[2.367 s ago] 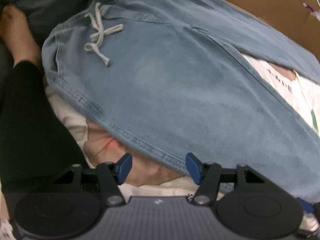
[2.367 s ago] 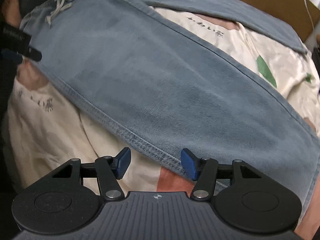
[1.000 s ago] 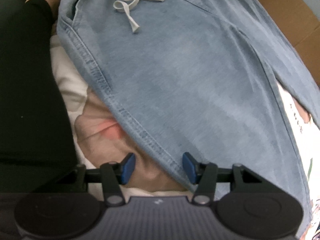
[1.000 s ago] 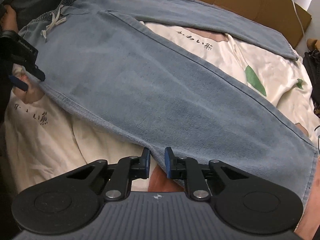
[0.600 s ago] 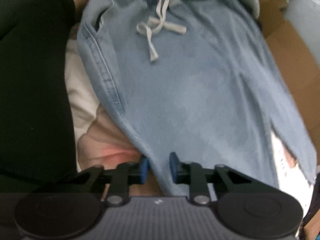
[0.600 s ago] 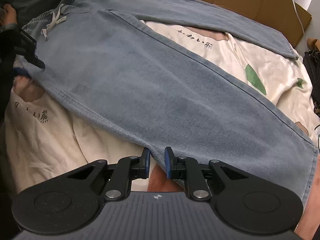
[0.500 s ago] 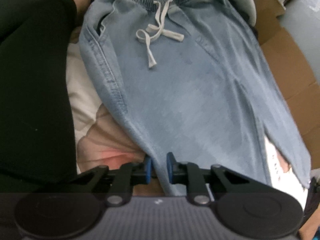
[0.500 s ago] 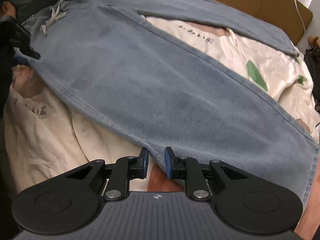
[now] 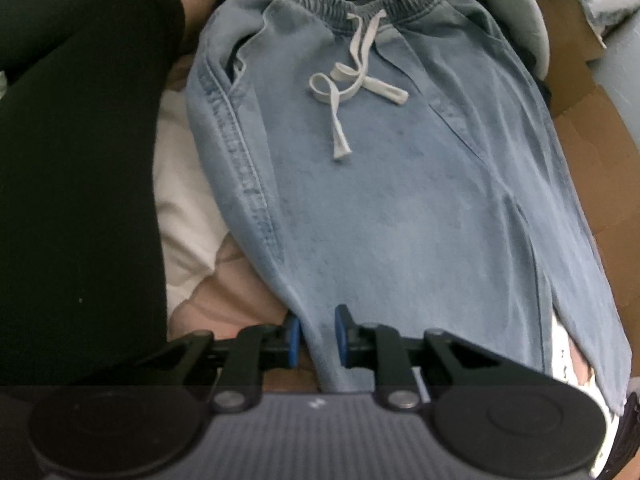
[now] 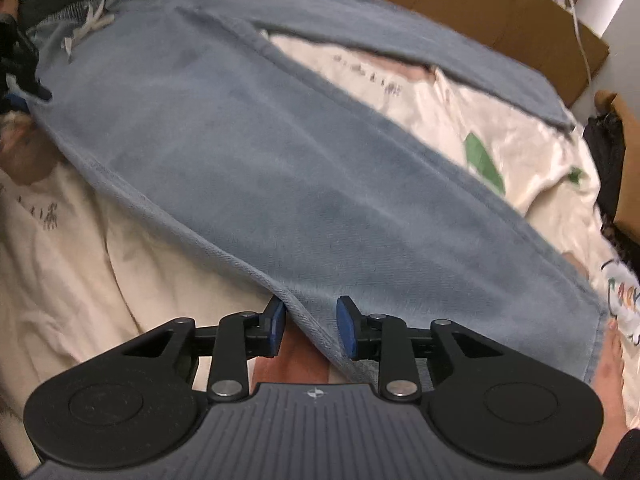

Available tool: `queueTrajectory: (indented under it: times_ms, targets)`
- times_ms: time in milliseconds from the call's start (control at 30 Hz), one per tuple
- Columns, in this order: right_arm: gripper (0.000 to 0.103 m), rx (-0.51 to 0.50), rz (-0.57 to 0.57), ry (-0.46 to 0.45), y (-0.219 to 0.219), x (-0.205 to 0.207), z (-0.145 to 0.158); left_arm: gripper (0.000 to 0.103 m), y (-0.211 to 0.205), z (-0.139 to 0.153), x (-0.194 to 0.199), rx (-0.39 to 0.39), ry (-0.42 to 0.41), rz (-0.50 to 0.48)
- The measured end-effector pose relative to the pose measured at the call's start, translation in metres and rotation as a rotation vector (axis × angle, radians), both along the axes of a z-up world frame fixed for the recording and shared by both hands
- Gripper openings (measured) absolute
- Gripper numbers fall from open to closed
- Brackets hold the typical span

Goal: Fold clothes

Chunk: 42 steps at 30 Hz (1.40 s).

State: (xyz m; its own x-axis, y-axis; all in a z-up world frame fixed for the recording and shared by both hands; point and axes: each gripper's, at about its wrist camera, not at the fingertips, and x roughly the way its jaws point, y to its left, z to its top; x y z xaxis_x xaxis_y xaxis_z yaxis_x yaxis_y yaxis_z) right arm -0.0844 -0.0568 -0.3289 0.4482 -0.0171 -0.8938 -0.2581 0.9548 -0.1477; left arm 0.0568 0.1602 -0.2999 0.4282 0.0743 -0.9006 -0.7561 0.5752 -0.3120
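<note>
Jeans (image 9: pixel 400 200) of pale blue denim lie spread over a cream quilt (image 10: pixel 100 248), the waistband at 12 o'clock in the left wrist view and the legs running down toward 5 o'clock. A white drawstring (image 9: pixel 352 84) is tied in a loose bow just below the waistband. The left gripper (image 9: pixel 316 334) is clamped on the side seam of the jeans at 6 o'clock, its blue pads pressing a fold of denim between them. A black sleeve (image 9: pixel 80 160) fills the 9 o'clock side, touching the quilt's edge.

In the right wrist view the jeans cross from 10 o'clock to 4 o'clock, and the two legs part to show the quilt between them. The right gripper (image 10: pixel 310 326) has the leg's seam edge between its pads; the pads stand a little apart, gripping a ridge of denim. Cardboard boxes (image 10: pixel 460 0) stand at 1 o'clock, beyond the far leg.
</note>
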Motion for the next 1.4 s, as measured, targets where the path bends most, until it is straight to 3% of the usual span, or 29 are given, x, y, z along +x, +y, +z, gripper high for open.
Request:
queueTrajectory:
  times_ms: [233, 300, 333, 367, 467, 1067, 1400]
  targets:
    - [0.034, -0.038, -0.002, 0.034, -0.003, -0.001, -0.009, 0.019, 0.006, -0.009, 0.003, -0.008, -0.007, 0.034]
    - [0.027, -0.054, 0.002, 0.031, -0.003, -0.001, -0.009, 0.018, 0.009, -0.012, 0.003, -0.022, -0.024, 0.038]
    - [0.018, -0.059, 0.003, 0.029, -0.003, -0.001, -0.007, 0.017, 0.011, -0.010, 0.000, -0.022, -0.034, 0.039]
    - [0.014, -0.056, 0.003, 0.025, -0.003, 0.000, -0.005, 0.011, 0.014, -0.007, -0.002, -0.021, -0.044, 0.040]
    - [0.009, -0.052, 0.005, 0.004, -0.004, 0.002, 0.003, 0.010, 0.017, 0.006, -0.007, -0.005, -0.059, 0.016]
    - [0.004, -0.069, 0.005, -0.120, -0.011, 0.035, 0.050, 0.008, 0.022, 0.037, 0.022, -0.006, -0.154, 0.004]
    - [0.003, -0.060, 0.011, -0.195, -0.025, 0.085, 0.081, 0.008, 0.017, 0.054, 0.039, 0.016, -0.178, -0.021]
